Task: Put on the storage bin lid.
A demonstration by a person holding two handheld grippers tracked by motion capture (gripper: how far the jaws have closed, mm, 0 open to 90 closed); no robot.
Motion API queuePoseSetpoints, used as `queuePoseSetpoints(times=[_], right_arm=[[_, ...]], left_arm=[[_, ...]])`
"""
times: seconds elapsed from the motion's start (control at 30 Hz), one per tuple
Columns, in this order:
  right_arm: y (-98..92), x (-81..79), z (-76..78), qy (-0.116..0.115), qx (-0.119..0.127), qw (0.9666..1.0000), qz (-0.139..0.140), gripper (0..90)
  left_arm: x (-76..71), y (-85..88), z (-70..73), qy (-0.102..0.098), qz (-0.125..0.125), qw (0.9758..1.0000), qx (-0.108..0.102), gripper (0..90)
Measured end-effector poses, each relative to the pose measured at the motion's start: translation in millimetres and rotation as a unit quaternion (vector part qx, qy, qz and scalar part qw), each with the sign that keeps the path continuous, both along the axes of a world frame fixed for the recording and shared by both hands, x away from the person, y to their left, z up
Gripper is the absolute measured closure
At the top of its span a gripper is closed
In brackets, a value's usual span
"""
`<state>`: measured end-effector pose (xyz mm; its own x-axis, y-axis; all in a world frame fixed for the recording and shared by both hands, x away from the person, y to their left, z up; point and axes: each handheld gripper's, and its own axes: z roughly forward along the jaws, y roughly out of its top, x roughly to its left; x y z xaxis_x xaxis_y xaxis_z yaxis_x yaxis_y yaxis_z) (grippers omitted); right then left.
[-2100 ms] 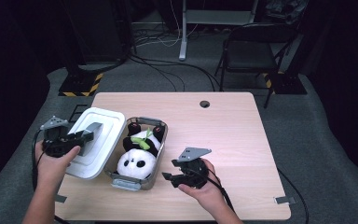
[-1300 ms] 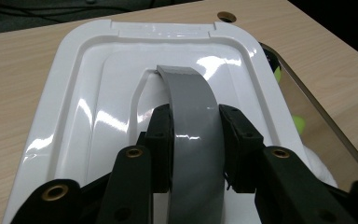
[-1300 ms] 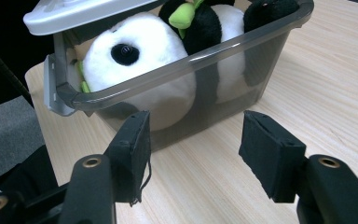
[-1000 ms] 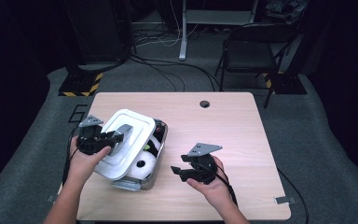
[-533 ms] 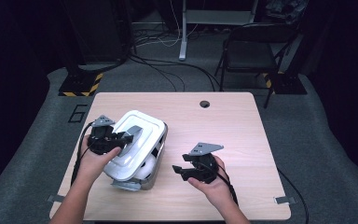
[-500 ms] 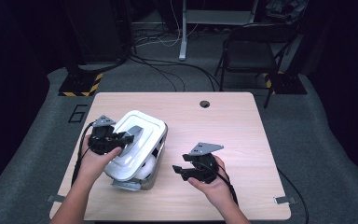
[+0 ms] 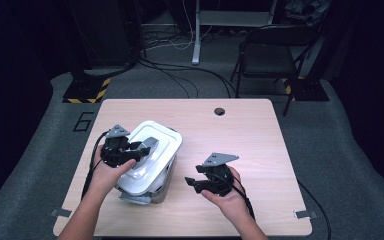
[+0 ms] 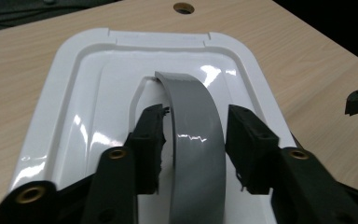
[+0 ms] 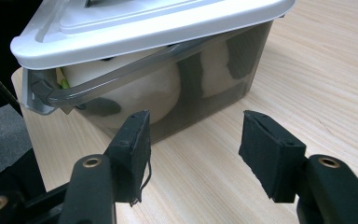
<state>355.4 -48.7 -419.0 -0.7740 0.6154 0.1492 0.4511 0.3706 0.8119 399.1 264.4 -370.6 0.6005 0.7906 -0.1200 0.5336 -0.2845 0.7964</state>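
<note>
Left gripper [image 8: 193, 140] jaws just opened, grey handle [image 8: 193, 140] between them, not pinched. White lid [image 7: 152, 150] sat crooked on grey box [image 9: 205, 93] on bench [image 7: 260, 130]. Right gripper [image 9: 193, 144] half open, empty, near box.

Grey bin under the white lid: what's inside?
Through the grey bin's tinted wall, a white-and-black plush toy with a green bit at one end. The white lid hides everything else.
</note>
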Motion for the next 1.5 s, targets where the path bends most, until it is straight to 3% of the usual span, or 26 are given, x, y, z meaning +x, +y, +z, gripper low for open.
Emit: queuePoseSetpoints(times=[0.13,0.27,0.37,0.57,0.77,0.9,1.03,1.2,1.5], right_arm=[[2.9,1.1,-0.3,0.004,0.000,1.0000,0.000,42.3],[8.7,3.4,1.2,0.004,0.001,1.0000,0.005,42.3],[14.3,6.0,3.4,0.002,0.004,0.9999,0.010,42.3],[25.8,11.6,8.2,-0.002,0.005,0.9999,0.017,41.9],[36.9,20.0,9.5,0.005,0.014,0.9997,0.020,41.6],[41.8,23.7,8.2,0.006,0.010,0.9996,0.026,41.4],[45.6,25.0,7.2,0.011,0.013,0.9995,0.028,40.9],[48.2,27.1,8.1,0.018,0.027,0.9988,0.035,40.4],[54.8,29.4,6.3,0.030,0.027,0.9983,0.042,37.2]], left_arm=[[-5.9,16.7,7.8,-0.017,0.007,0.9997,-0.016,49.0],[-14.1,42.1,13.6,-0.034,0.031,0.9986,-0.024,48.0],[-15.9,61.8,9.7,-0.033,0.053,0.9980,-0.014,47.8],[-16.8,87.6,-11.3,-0.015,0.074,0.9968,-0.025,48.0],[-18.3,89.5,-26.2,-0.002,0.069,0.9970,-0.036,51.7],[-19.8,87.6,-30.0,-0.006,0.066,0.9971,-0.038,53.3],[-21.5,87.7,-30.9,0.002,0.059,0.9972,-0.046,54.0],[-24.5,84.8,-31.7,0.002,0.053,0.9977,-0.042,55.1],[-30.2,78.9,-32.7,0.000,0.045,0.9984,-0.035,55.9]])
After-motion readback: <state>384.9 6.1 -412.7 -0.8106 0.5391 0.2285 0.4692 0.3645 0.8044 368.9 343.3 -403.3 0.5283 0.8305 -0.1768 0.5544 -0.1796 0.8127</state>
